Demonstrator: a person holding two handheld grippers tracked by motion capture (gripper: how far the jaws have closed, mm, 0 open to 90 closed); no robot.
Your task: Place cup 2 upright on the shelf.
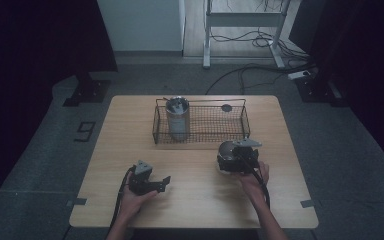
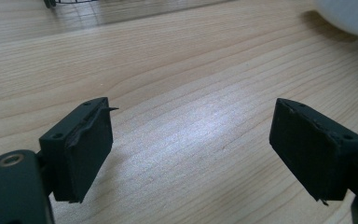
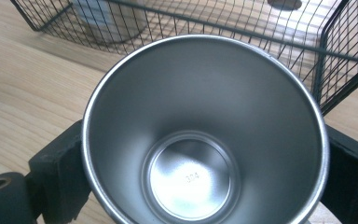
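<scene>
Your right gripper [image 3: 200,154] clamps steel cup [image 3: 205,135] by its sides, near basket [image 1: 200,122], right of table [image 1: 130,150] centre. Smooth tapered wall: cup may slip, or rim snags basket wire. Your left gripper [image 2: 191,149] spread wide, holding nothing, near left.
</scene>
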